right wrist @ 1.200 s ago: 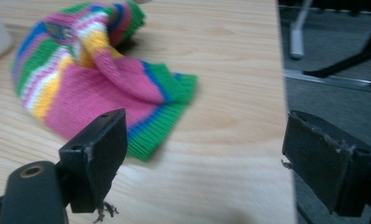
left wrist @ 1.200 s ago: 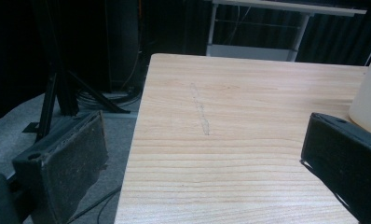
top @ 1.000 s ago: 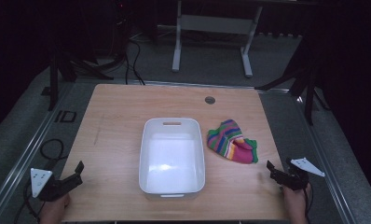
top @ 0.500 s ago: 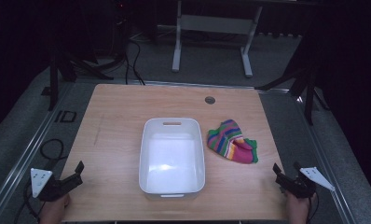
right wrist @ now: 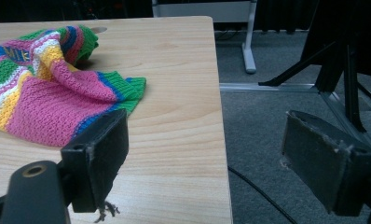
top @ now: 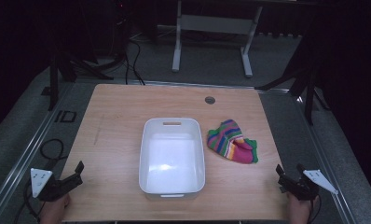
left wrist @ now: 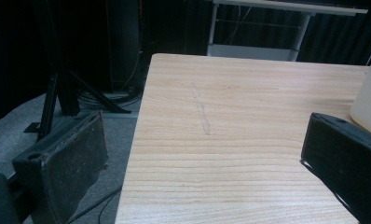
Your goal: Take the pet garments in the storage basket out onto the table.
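Note:
A white plastic bin (top: pixel 172 156) stands empty at the middle of the wooden table (top: pixel 118 121). Right of it lies a crumpled knitted cloth (top: pixel 232 142) in pink, green, yellow and blue stripes. My left gripper (top: pixel 76 171) rests at the near left corner, open, with nothing between its jaws. In the left gripper view it (left wrist: pixel 204 158) straddles the table's left edge, and the bin's wall (left wrist: pixel 370 98) shows at far right. My right gripper (top: pixel 288 172) is open at the near right corner. In the right gripper view it (right wrist: pixel 211 158) straddles the table's right edge, with the cloth (right wrist: pixel 48 88) ahead to its left.
A round cable hole (top: pixel 210 100) sits near the table's far edge. Beyond the table is grey floor with a white desk frame (top: pixel 211 28), black stand legs (top: pixel 62 70) at both sides and cables (top: pixel 48 149) at the left.
My right gripper has drifted a little to the right and toward the near edge. The left gripper, bin and cloth have not moved.

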Demonstrator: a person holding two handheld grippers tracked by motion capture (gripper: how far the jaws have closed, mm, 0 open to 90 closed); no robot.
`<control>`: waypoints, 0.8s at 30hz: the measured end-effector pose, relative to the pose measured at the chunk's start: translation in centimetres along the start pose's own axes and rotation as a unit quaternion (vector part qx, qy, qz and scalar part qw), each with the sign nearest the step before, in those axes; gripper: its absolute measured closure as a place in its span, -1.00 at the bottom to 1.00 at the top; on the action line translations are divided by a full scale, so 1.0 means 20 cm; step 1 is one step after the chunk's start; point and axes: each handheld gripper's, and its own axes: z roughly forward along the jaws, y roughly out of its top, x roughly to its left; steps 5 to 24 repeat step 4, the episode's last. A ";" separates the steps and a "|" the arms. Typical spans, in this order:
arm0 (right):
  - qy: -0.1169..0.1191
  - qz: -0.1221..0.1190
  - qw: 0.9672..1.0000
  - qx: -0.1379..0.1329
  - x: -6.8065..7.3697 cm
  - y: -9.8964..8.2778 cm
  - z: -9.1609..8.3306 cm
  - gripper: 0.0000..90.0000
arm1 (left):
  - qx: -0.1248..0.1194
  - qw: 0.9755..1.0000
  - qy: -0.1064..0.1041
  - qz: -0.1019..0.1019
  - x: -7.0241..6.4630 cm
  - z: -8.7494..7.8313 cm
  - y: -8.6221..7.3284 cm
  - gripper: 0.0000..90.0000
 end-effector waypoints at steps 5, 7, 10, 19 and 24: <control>0.000 -0.001 1.000 0.003 0.00 0.00 0.00 -0.67 | 0.000 1.000 0.000 0.000 0.00 0.00 0.00 -0.98; 0.000 -0.001 1.000 0.003 0.00 0.00 0.00 -0.67 | 0.000 1.000 0.000 0.000 0.00 0.00 0.00 -0.98; 0.000 -0.001 1.000 0.003 0.00 0.00 0.00 -0.67 | 0.000 1.000 0.000 0.000 0.00 0.00 0.00 -0.98; 0.000 -0.001 1.000 0.003 0.00 0.00 0.00 -0.67 | 0.000 1.000 0.000 0.000 0.00 0.00 0.00 -0.98; 0.000 -0.001 1.000 0.003 0.00 0.00 0.00 -0.67 | 0.000 1.000 0.000 0.000 0.00 0.00 0.00 -0.98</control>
